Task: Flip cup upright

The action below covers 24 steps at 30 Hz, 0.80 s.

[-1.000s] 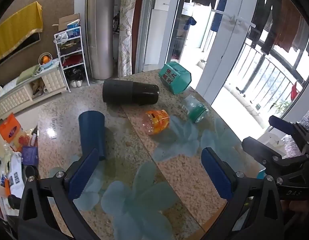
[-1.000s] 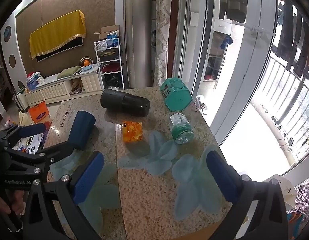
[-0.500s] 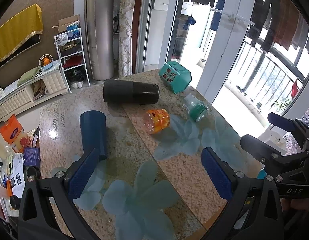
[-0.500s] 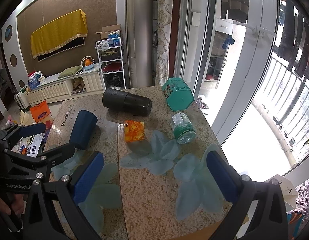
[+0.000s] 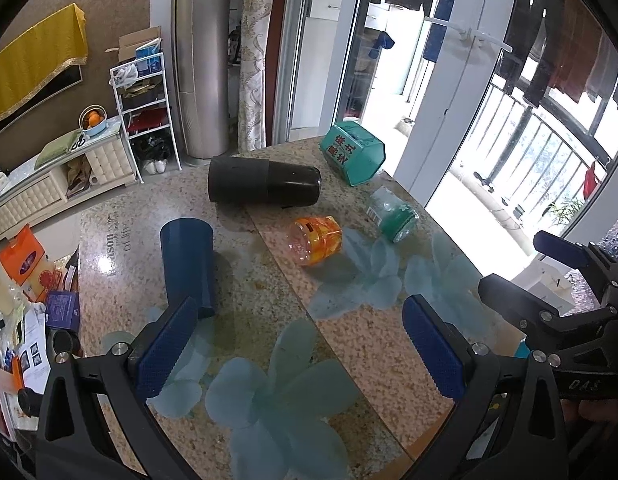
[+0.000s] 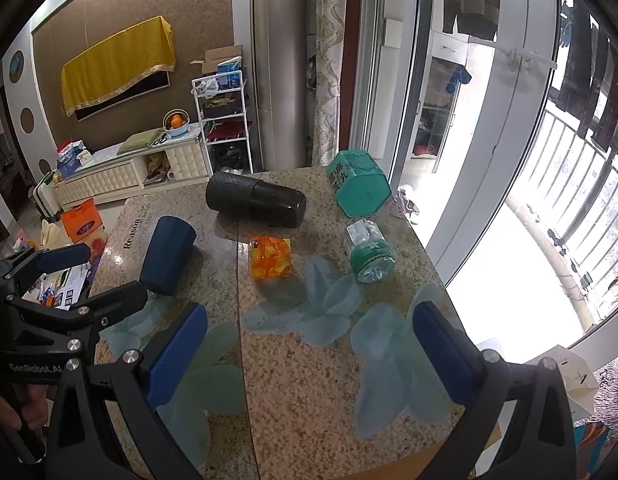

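A dark blue cup [image 5: 187,264] lies on its side on the granite table [image 5: 269,288], left of centre. It also shows in the right wrist view [image 6: 167,255]. My left gripper [image 5: 301,344] is open and empty above the table's near part, its left pad just in front of the cup's near end. My right gripper [image 6: 309,356] is open and empty over the near edge, to the right of the cup. Each gripper shows at the edge of the other's view.
A large black cylinder [image 5: 264,186] lies on its side at the back. An orange jar [image 5: 316,240], a green-capped clear bottle [image 5: 393,215] and a green hexagonal tin [image 5: 352,153] lie to the right. The table's right edge borders a glass balcony door.
Both views have shifted slightly, with the objects sitting a little higher and farther in frame. The cup and other objects have not moved. Both grippers stay open.
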Motion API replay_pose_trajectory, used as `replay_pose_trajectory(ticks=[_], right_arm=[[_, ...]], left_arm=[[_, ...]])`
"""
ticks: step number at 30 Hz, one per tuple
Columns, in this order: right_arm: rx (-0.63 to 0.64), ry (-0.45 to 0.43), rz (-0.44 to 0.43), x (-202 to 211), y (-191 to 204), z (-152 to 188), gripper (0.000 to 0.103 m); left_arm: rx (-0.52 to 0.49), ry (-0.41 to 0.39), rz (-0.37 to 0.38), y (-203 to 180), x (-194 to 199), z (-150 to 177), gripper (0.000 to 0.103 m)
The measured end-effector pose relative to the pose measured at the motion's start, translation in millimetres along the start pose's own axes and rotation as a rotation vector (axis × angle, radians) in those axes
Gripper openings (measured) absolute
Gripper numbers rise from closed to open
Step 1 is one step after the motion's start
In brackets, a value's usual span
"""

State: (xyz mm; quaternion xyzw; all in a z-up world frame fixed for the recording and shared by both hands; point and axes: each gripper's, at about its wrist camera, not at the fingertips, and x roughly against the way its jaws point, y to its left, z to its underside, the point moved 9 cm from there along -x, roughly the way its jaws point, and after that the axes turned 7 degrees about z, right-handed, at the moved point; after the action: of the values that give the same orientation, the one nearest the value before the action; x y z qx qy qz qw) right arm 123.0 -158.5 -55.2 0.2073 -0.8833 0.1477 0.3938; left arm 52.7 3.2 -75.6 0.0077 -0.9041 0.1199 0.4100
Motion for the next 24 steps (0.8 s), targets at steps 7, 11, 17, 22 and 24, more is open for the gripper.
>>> replay_pose_trajectory(ticks=[7, 11, 17, 22, 24], right_arm=[[0.009, 0.016, -0.034, -3, 4, -2, 0.103], [0.047, 0.024, -0.058, -4, 10, -10, 0.103], [0.124, 0.036, -0.075, -18, 10, -37, 0.103], [0.250, 0.043, -0.091, -43, 13, -69, 0.103], [0.298, 0.046, -0.101, -55, 15, -79, 0.103]], left_arm=[[0.019, -0.009, 0.017, 5, 2, -2, 0.103], [0.041, 0.004, 0.018, 8, 0, -1, 0.103], [0.083, 0.014, 0.016, 16, -9, 0, 0.103], [0.126, 0.029, 0.006, 25, -23, -2, 0.103], [0.141, 0.035, 0.002, 28, -29, -4, 0.103]])
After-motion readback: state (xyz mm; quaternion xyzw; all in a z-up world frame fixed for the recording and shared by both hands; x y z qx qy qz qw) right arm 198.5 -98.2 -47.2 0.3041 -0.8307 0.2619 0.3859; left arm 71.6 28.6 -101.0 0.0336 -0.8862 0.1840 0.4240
